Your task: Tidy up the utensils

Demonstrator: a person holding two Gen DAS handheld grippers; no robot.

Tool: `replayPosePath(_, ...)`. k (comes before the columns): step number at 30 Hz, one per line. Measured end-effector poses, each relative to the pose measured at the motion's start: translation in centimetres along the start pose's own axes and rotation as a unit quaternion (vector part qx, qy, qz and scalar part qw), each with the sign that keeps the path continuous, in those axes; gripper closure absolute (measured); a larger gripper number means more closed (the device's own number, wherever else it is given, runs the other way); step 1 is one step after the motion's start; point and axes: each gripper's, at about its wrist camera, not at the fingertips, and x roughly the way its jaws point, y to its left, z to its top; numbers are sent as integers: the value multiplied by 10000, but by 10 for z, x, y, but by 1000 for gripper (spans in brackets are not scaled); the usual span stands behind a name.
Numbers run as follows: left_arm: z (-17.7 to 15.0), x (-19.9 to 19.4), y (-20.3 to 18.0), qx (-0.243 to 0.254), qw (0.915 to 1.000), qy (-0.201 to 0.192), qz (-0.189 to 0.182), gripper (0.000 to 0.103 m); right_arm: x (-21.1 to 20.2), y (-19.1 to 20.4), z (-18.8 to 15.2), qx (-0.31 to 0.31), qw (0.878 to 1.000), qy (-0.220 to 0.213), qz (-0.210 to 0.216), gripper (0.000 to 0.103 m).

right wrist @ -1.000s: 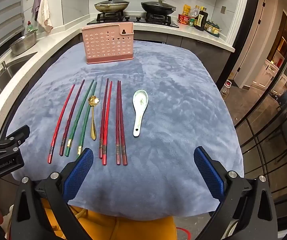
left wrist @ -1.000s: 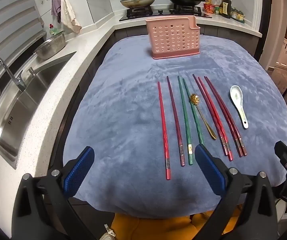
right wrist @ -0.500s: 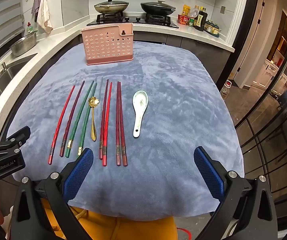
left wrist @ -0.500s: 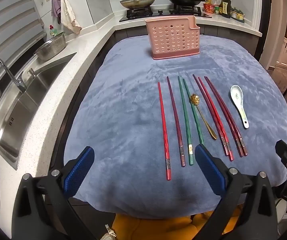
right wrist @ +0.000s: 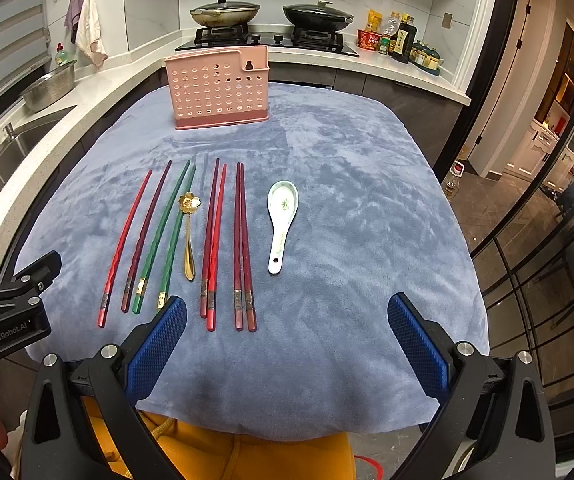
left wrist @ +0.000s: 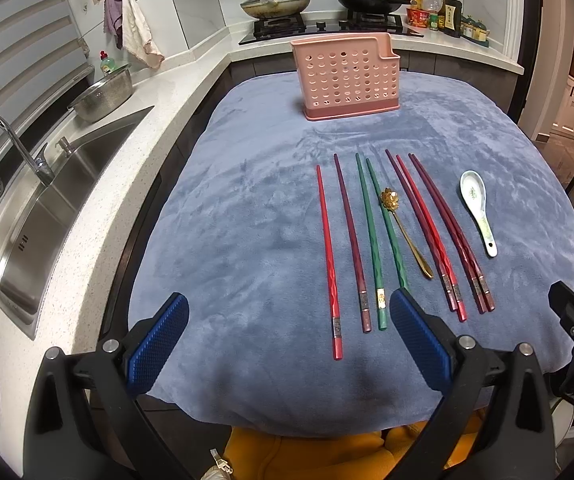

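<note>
A pink perforated utensil holder (left wrist: 346, 74) (right wrist: 219, 86) stands upright at the far side of the blue-grey cloth (left wrist: 247, 216). Several red, maroon and green chopsticks (left wrist: 371, 236) (right wrist: 175, 232) lie side by side on the cloth. A gold flower spoon (left wrist: 403, 230) (right wrist: 188, 232) lies among them. A white ceramic spoon (left wrist: 477, 208) (right wrist: 282, 220) lies to their right. My left gripper (left wrist: 287, 340) is open and empty above the cloth's near edge, left of the chopstick ends. My right gripper (right wrist: 287, 340) is open and empty near the chopstick ends.
A steel sink (left wrist: 47, 216) with a faucet (left wrist: 3, 140) and a metal colander (left wrist: 105, 94) are on the white counter at left. A stove with two pans (right wrist: 271, 16) and bottles (right wrist: 399, 40) are behind the holder. Glass doors (right wrist: 547, 240) are at right.
Both grippers have crept slightly forward; the utensils and holder have not moved.
</note>
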Motion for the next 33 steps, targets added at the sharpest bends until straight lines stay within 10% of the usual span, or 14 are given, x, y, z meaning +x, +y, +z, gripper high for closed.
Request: replayPosePath(33, 0, -2, -3, 58, 10000, -22, -18, 7, -2, -1, 0, 33, 10000, -2, 37, 7)
